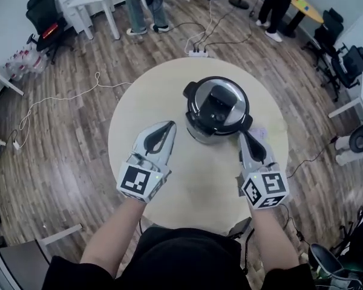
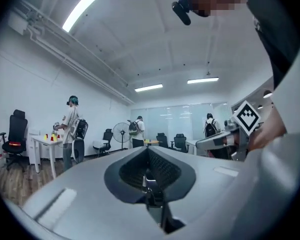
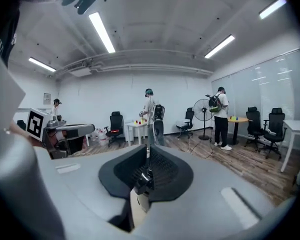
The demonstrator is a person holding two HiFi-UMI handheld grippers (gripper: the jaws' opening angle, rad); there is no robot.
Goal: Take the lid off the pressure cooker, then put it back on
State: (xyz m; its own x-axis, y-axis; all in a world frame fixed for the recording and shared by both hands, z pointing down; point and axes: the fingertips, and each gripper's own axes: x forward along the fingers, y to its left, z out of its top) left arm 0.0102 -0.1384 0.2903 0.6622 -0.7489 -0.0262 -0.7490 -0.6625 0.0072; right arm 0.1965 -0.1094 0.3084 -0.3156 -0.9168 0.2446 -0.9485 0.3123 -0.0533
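The silver pressure cooker [image 1: 196,132] stands near the far side of the round wooden table [image 1: 193,189], and its black lid [image 1: 218,103] sits on top of it. My left gripper [image 1: 168,125] hovers over the table to the left of the cooker, jaws together with nothing between them. My right gripper [image 1: 244,136] is just right of the cooker's base, also shut and empty. In the left gripper view the left gripper [image 2: 147,150] points level across the room. In the right gripper view the right gripper [image 3: 148,149] does too. Neither of these two views shows the cooker.
A power strip [image 1: 198,53] with cables lies on the wood floor beyond the table. People [image 1: 146,5] stand at the far side, near white tables and black office chairs [image 1: 45,17]. More chairs [image 1: 351,65] stand at the right.
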